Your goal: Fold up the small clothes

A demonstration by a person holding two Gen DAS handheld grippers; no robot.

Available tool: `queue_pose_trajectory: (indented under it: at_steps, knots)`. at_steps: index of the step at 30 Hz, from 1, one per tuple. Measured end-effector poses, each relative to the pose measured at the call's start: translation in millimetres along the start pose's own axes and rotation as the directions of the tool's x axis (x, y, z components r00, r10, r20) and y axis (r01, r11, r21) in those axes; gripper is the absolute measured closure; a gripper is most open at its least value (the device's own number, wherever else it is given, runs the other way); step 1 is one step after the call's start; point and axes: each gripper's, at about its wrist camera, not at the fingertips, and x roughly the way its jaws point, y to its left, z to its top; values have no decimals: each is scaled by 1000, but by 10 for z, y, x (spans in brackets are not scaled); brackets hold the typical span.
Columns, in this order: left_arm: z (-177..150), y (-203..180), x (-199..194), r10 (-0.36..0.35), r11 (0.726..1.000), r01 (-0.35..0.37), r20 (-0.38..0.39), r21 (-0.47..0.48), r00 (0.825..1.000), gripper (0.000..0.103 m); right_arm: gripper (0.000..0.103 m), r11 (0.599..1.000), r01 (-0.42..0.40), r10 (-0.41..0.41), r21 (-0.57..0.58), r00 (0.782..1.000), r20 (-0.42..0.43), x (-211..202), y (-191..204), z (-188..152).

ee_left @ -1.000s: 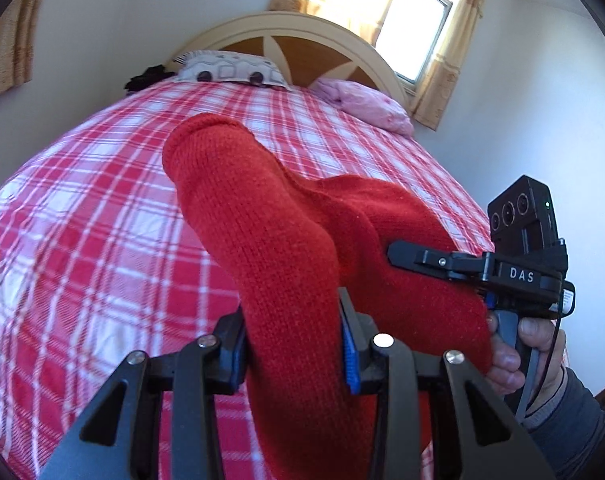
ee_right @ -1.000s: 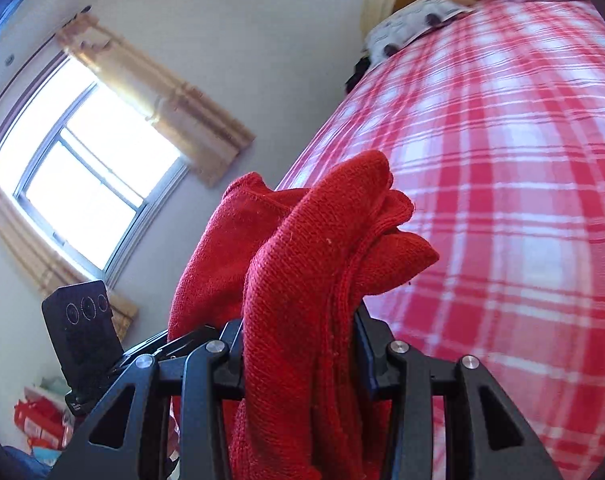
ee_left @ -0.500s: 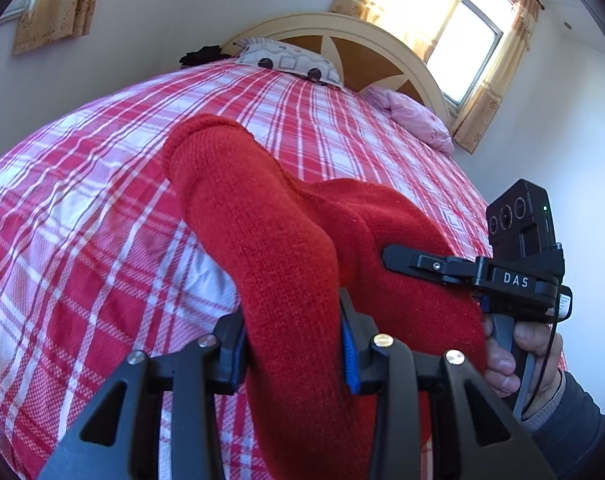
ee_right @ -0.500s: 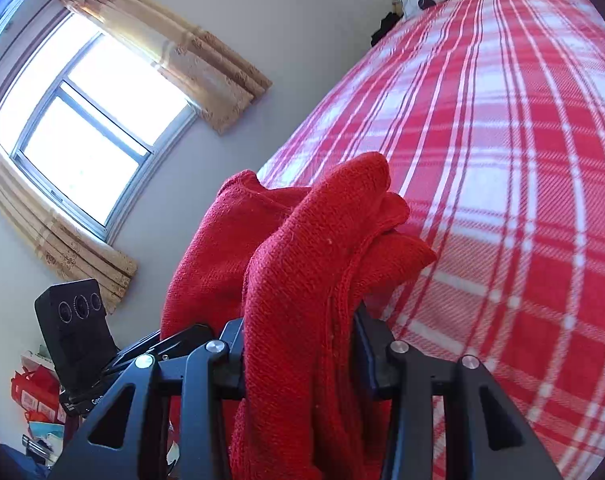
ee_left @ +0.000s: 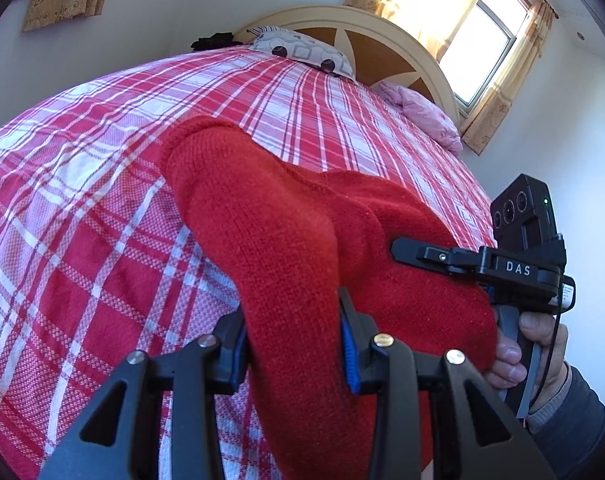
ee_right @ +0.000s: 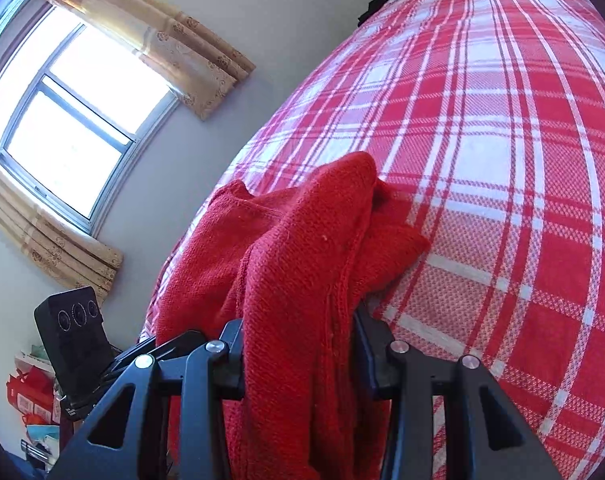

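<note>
Now your left gripper (ee_left: 292,344) and right gripper (ee_right: 298,344) each have jaws clamped on the red sweater (ee_left: 270,240), bunched between them, held just above the red plaid bed (ee_right: 502,160). Pillows (ee_left: 302,50) lie by the headboard.

L wrist cam: close behind red knit garment (ee_left: 286,248), faces headboard (ee_left: 366,28). R wrist cam: same, angled left toward window (ee_right: 66,92) (both share garment, plaid bedspread (ee_right: 502,160)).

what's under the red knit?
Under the red knit garment lies the red plaid bedspread. Both grippers clamp it; whatever it covers beneath stays hidden.
</note>
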Motion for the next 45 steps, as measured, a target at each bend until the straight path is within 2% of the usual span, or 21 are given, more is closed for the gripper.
queue_pose_trajectory:
  at_steps: [4,6,8,11,14,18,22,23,24,26,28,30,34,37,40,45]
  knots:
    - [-25,-16,11,20,1000,-20,8,6,1000,55,54,999,20,-20,-28,1000,-9,-17,-6,-30]
    - [-59,-65,2,53,998,-53,11,29,999,43,48,998,29,-30,-61,999,-21,-58,32,-69]
    - [-95,-111,-6,73,996,-73,11,54,997,37,48,990,55,-59,-129,998,-32,-132,105,-160]
    - [-142,-139,-44,80,994,-81,12,68,997,35,47,978,87,-94,-190,995,-29,-253,143,-272]
    - [-182,-163,-83,87,993,-88,11,77,996,30,47,972,93,-102,-216,994,-32,-367,148,-374]
    - [-252,-208,-109,100,990,-100,9,96,995,29,47,970,93,-110,-227,992,-62,-390,126,-500]
    - [-314,-209,-125,86,993,-85,1,78,996,25,48,980,39,-64,-193,990,-123,-380,74,-619]
    - [-330,-212,-129,79,994,-79,-2,74,997,25,49,980,44,-69,-195,990,-124,-395,62,-648]
    - [-346,-219,-127,75,995,-75,-3,73,997,25,55,979,48,-72,-197,990,-119,-408,61,-669]
    - [-370,-240,-120,83,993,-83,8,79,997,22,58,980,66,-85,-186,992,-96,-456,57,-672]
    - [-388,-246,-100,95,992,-96,15,80,995,19,57,983,86,-100,-164,992,-80,-461,42,-665]
    - [-401,-234,-101,125,989,-127,30,74,992,11,54,989,92,-99,-117,994,-49,-464,-16,-636]
    - [-407,-247,-145,132,988,-135,40,81,990,10,53,996,92,-92,-22,996,6,-499,-138,-614]
    - [-463,-225,-155,138,987,-142,49,74,989,5,49,987,154,-153,-40,988,23,-471,-86,-653]
    - [-503,-206,-190,127,990,-129,45,54,991,5,48,985,170,-169,-13,985,21,-504,-99,-651]
    - [-567,-295,-333,172,977,-177,51,117,984,0,48,983,185,-185,-5,981,52,-592,-83,-687]
